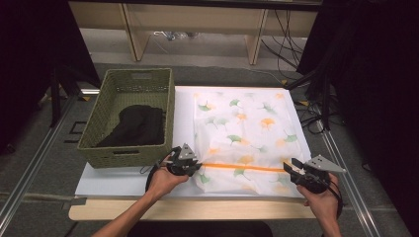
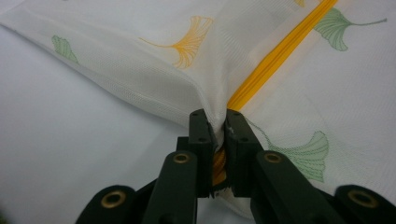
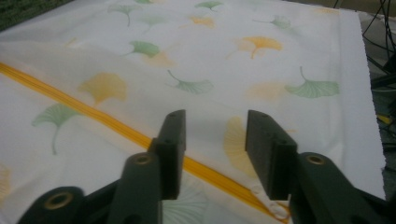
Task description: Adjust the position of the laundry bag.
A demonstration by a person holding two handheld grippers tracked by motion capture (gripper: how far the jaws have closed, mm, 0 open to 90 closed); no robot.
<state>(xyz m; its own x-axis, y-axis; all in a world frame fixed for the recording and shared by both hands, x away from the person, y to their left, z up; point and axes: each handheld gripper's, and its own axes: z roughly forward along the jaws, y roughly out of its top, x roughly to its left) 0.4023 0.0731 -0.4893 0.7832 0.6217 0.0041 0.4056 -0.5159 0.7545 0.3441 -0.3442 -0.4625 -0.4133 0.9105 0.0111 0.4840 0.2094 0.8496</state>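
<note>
The end of the yellow zipper (image 2: pixel 219 163) hides between the fingers (image 2: pixel 201 140) of the left gripper (image 2: pixel 215 123), and the dark cloth (image 1: pixel 136 126) in the basket (image 1: pixel 101 101) is too dark to tell what it is.

The white mesh laundry bag (image 1: pixel 247 138) printed with green and orange ginkgo leaves lay flat on the table beside the basket, its orange zipper (image 1: pixel 242 167) running across near my edge, one zipper end bunched up.
</note>
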